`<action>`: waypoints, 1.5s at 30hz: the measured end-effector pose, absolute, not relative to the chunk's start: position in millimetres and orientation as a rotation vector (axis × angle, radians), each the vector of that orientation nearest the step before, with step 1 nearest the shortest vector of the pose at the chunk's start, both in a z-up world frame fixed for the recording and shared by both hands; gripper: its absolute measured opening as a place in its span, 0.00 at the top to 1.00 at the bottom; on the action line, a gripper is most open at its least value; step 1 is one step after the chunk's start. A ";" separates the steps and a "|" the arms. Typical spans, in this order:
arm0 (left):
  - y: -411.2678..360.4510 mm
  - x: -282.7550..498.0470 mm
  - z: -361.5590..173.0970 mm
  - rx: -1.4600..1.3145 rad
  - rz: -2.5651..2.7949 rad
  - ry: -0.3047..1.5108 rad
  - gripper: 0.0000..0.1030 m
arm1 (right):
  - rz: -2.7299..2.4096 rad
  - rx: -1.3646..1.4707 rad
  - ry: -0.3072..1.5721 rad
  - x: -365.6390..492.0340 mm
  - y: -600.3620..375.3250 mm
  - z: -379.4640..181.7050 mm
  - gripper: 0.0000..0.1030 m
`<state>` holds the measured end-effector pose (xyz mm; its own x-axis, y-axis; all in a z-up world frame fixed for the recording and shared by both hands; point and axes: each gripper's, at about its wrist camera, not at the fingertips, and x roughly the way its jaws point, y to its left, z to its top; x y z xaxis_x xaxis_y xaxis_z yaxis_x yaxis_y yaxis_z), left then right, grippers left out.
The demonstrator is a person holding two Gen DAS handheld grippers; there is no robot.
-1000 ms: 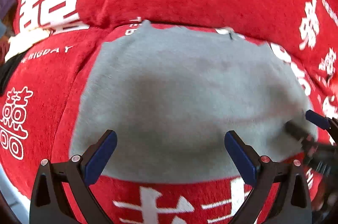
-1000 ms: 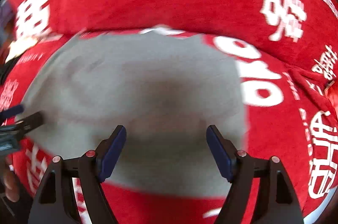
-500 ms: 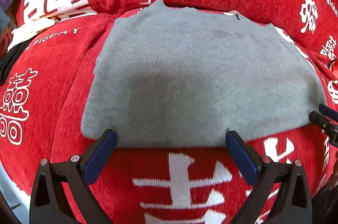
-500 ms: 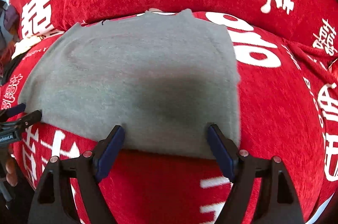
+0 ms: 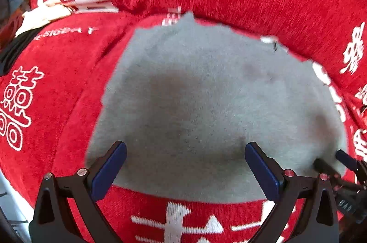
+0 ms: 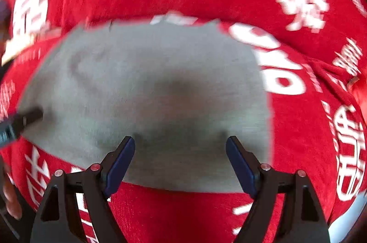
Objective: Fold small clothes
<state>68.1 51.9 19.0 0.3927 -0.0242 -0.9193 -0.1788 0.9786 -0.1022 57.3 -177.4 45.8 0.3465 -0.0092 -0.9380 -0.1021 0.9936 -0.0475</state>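
over the near edge of the grey garment my left gripper and right gripper, both wide, have moved forward again, ready to pinch the hem.

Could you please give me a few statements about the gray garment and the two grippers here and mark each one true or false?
1. The gray garment lies spread on a red cover with white lettering. True.
2. The left gripper is clamped shut on the cloth. False: its jaws stand wide apart, holding nothing.
3. The right gripper is open above the garment's near edge. True.
4. The garment is blue with stripes. False: it is plain gray.
5. The garment is rolled into a ball. False: it lies flat.
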 end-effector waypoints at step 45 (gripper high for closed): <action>25.7 246.5 -8.9 -0.054 0.118 1.220 0.00 | 0.082 -0.036 1.278 245.3 -176.5 -0.8 0.04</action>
